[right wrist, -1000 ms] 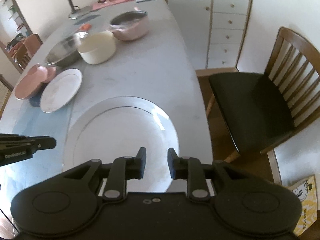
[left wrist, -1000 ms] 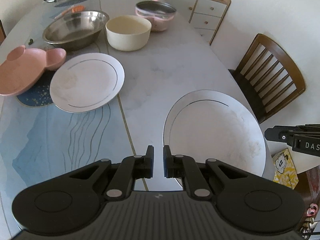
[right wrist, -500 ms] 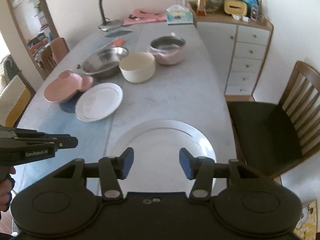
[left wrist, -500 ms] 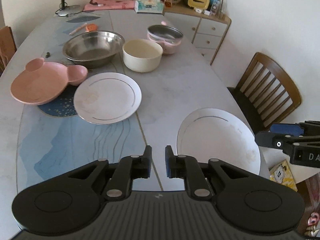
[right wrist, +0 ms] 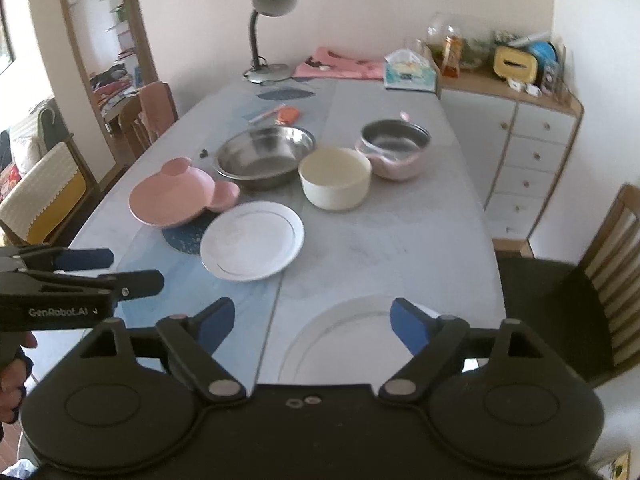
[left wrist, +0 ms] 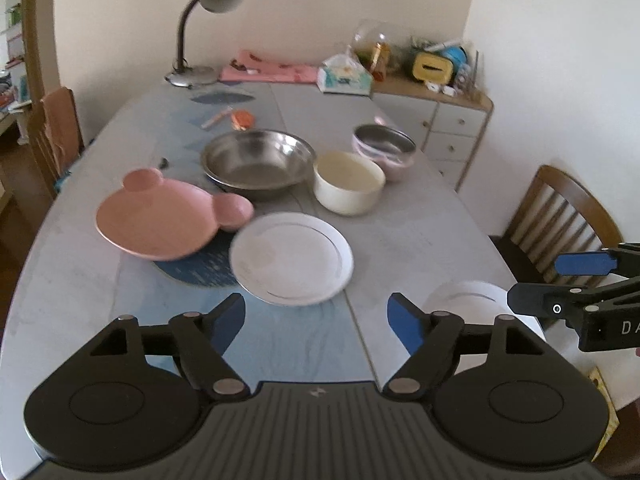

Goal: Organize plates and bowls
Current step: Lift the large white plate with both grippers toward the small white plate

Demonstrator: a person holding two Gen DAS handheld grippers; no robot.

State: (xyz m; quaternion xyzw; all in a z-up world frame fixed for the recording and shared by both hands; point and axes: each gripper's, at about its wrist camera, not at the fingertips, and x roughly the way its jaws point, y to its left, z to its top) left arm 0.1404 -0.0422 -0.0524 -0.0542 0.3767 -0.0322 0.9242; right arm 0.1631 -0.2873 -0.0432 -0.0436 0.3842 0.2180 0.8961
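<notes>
My left gripper [left wrist: 316,320] and right gripper [right wrist: 312,324] have both just been spreading their jaws; they now stand wide apart with nothing between them. The large white gold-rimmed plate [right wrist: 344,332] lies flat at the near edge of the pale marbled table [right wrist: 400,232]. Farther off sit a smaller white plate [left wrist: 292,258], a pink bear-eared plate [left wrist: 160,220], a steel bowl [left wrist: 256,164], a cream bowl [left wrist: 348,182] and a pink steel-lined bowl [left wrist: 384,150].
</notes>
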